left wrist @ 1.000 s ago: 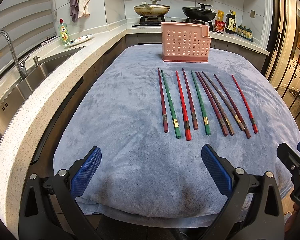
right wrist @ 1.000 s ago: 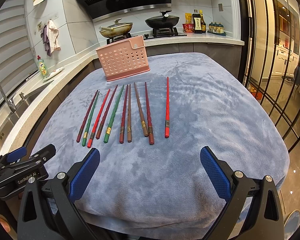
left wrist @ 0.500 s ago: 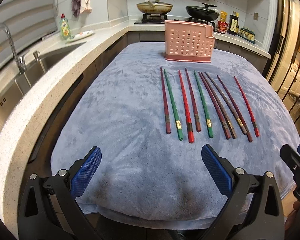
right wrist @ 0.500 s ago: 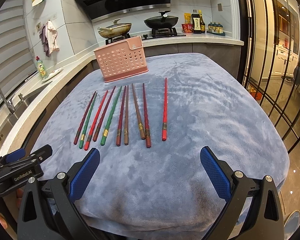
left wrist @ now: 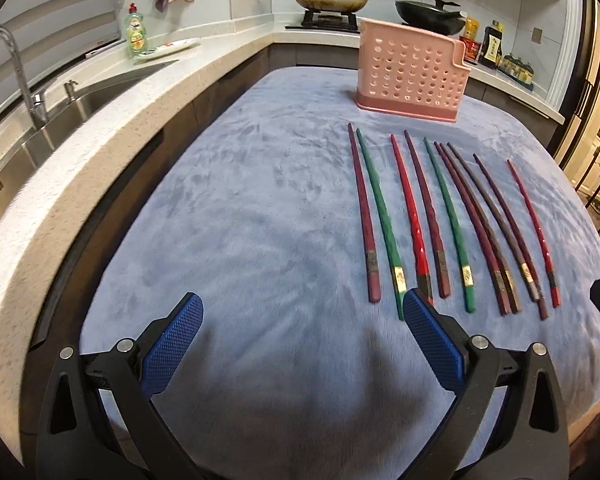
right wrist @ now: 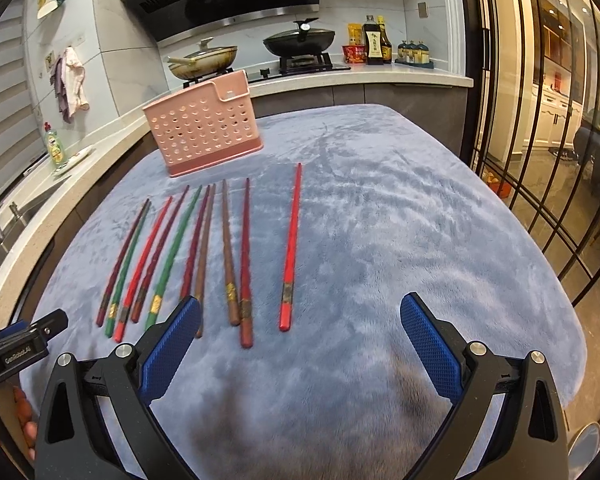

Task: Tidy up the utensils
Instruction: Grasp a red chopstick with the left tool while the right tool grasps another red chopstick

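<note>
Both the left gripper (left wrist: 302, 320) and right gripper (right wrist: 300, 322) hang spread and empty above the grey-blue plush cloth (left wrist: 240, 220). Coloured chopsticks (right wrist: 204, 256) lie in a row before the perforated pink plastic holder (left wrist: 410, 76) — only the left view shows the steel sink (left wrist: 28, 148).

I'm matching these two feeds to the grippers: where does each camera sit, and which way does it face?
Left wrist: on the left gripper, facing the stove; open blue fingers show, chopsticks right of centre.
Right wrist: on the right gripper, same heading; open jaws frame the lone red chopstick.
Shared: pink holder, chopsticks, grey cloth.
</note>
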The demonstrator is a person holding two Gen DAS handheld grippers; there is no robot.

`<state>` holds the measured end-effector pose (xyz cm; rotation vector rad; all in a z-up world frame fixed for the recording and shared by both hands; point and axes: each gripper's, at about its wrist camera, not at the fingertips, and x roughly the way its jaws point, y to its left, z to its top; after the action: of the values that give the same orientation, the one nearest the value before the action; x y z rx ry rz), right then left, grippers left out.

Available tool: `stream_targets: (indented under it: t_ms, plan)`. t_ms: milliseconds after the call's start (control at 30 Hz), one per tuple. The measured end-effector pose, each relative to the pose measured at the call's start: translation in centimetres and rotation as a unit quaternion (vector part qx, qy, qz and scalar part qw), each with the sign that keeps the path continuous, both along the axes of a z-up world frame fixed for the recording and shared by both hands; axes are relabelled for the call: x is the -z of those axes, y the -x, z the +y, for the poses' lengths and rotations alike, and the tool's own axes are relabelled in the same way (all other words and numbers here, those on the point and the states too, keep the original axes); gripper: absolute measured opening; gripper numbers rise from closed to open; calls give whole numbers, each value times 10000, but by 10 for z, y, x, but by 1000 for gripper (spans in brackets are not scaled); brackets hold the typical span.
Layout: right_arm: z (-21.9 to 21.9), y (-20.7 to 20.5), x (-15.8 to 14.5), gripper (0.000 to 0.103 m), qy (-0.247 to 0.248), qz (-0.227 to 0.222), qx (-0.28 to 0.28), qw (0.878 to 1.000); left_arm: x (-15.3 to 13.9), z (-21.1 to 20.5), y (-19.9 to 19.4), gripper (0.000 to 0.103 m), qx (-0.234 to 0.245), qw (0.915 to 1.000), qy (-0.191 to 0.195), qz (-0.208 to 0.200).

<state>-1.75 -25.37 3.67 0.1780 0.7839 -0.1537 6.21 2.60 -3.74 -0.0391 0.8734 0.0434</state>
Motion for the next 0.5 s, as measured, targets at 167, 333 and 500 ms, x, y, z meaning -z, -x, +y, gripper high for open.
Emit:
stream_targets:
  t_ms: [167, 333, 500]
  plan:
    - [-5, -24, 15, 76, -88, 169, 1, 9998, 13, -6, -20, 95, 76, 9999, -87, 103]
    - [-1, -41, 29, 55, -184, 355, -139, 9991, 23, -11, -33, 93, 133, 9996, -176, 158]
    - [5, -47, 39, 36, -238, 504, -249, 9981, 34, -12, -40, 81, 195, 9993, -104, 315]
